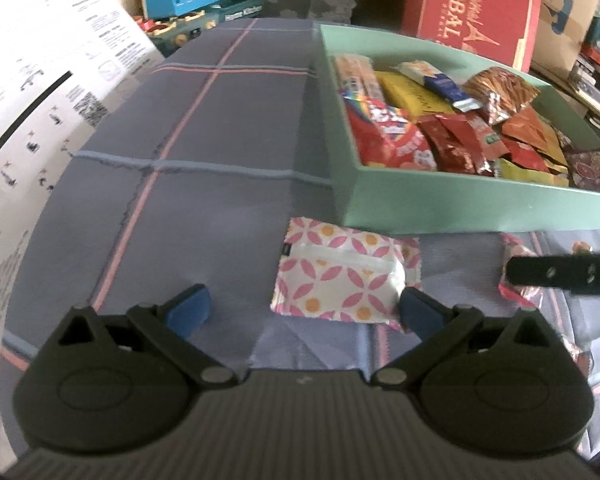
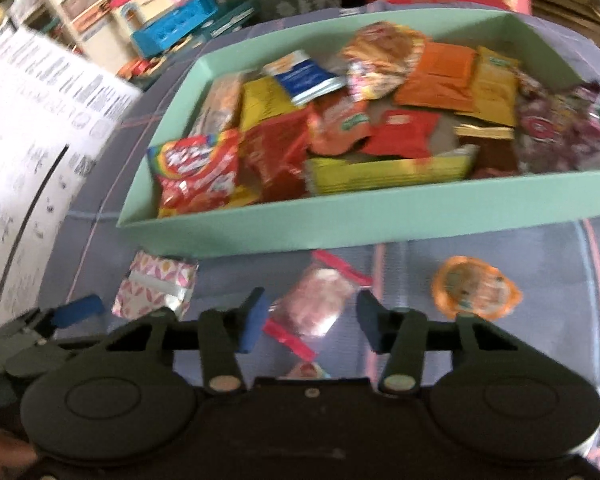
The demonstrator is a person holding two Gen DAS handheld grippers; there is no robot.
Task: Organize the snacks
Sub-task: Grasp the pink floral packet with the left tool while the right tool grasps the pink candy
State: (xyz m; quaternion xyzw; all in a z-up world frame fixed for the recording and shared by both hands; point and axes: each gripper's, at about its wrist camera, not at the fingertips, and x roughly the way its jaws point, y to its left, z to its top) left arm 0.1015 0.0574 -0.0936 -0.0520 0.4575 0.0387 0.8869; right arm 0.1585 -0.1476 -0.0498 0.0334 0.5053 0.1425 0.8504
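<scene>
A white packet with a pink flower print point(image 1: 344, 276) lies flat on the checked cloth just in front of the green tray point(image 1: 460, 200). My left gripper point(image 1: 304, 308) is open wide around it. The right pad is at the packet's edge and the left pad stands well clear. My right gripper point(image 2: 314, 320) is narrowed on a clear packet with red ends point(image 2: 316, 308), and both pads meet its sides. The green tray point(image 2: 340, 220) holds several colourful snack bags. The flower-print packet point(image 2: 156, 288) also shows in the right wrist view.
An orange-lidded jelly cup point(image 2: 476, 288) sits on the cloth to the right of my right gripper. A large white printed sheet point(image 1: 40, 100) rises along the left. A red box point(image 1: 472, 4) and toys stand behind the tray.
</scene>
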